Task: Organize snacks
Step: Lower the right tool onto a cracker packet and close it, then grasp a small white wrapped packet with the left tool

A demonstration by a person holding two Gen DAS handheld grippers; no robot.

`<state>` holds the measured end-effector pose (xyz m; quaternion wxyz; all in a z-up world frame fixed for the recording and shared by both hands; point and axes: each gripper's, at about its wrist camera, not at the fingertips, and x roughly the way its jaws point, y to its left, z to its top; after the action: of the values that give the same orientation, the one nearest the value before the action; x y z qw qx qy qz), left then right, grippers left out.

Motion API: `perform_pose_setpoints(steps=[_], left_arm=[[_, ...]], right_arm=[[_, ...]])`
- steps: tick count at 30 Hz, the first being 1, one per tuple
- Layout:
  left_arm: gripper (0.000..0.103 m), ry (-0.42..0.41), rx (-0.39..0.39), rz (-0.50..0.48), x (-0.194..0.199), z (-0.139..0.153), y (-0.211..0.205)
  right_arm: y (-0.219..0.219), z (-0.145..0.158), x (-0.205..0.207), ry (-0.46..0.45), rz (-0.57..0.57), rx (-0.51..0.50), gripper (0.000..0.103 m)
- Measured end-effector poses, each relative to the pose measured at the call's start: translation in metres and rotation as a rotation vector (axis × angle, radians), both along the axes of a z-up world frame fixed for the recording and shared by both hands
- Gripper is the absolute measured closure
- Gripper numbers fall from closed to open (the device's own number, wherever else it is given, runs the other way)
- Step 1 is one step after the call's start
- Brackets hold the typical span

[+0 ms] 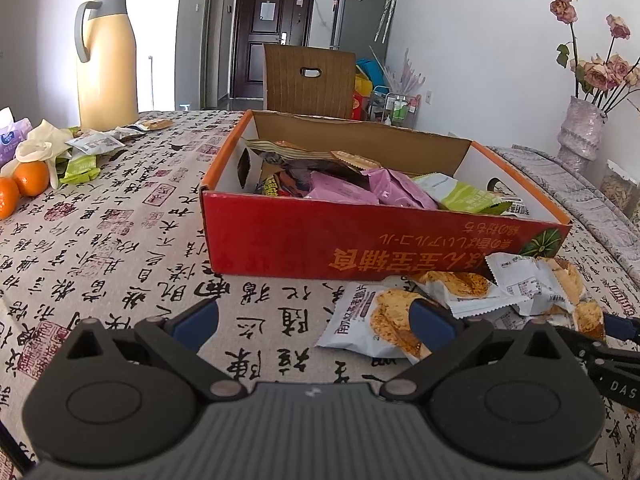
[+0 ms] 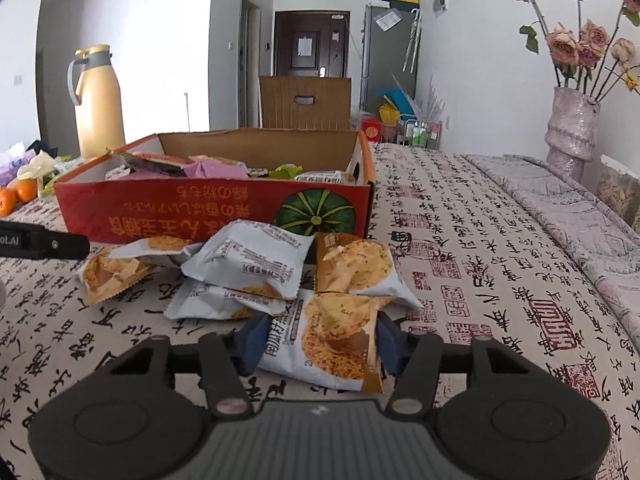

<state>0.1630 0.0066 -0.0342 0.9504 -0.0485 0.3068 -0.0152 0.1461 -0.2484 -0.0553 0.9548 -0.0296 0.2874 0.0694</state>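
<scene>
on the calligraphy-print tablecloth (image 1: 120, 248), the red box (image 1: 360, 236) sits at 12 o'clock, its front wall printed upside down in orange characters beside a green pumpkin picture; the writing is too inverted to read surely. inside lie pink, green and dark packets (image 1: 352, 188). a heap of white-and-orange cracker packets (image 2: 248, 264) rests just before the box wall. the left gripper (image 1: 314, 318) is spread wide over bare cloth, one packet (image 1: 380, 320) touching its right finger. the right gripper (image 2: 318, 338) pinches a cracker packet (image 2: 336, 336) between its blue pads. open cloth runs from 1 to 4 o'clock in the right view, up to a vase (image 2: 572, 132) of dried roses. only the left view shows green packets (image 1: 80, 168) at 10 o'clock, near oranges (image 1: 30, 178) and a yellow flask (image 1: 106, 60). the left gripper's arm in the right view reads "ot.ai".
</scene>
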Motion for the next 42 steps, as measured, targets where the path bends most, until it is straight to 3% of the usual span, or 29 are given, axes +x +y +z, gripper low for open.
perform_pose_setpoints(steps=[8,23,36,42], left_arm=[[0.0,0.016,0.03,0.011,-0.001,0.006,-0.003],[0.0,0.133,0.149,-0.102,0.017,0.0,-0.045],[0.0,0.185,0.132,-0.089,0.04,-0.015,-0.054],[0.0,0.165,0.116,-0.106,0.041,-0.018,-0.053]], right_arm=[[-0.014,0.005,-0.011,-0.077,-0.067,0.061,0.05],[-0.033,0.007,-0.022,-0.16,-0.133,0.161,0.049],[-0.034,0.007,-0.024,-0.17,-0.112,0.189,0.049],[-0.034,0.007,-0.024,-0.166,-0.103,0.191,0.048]])
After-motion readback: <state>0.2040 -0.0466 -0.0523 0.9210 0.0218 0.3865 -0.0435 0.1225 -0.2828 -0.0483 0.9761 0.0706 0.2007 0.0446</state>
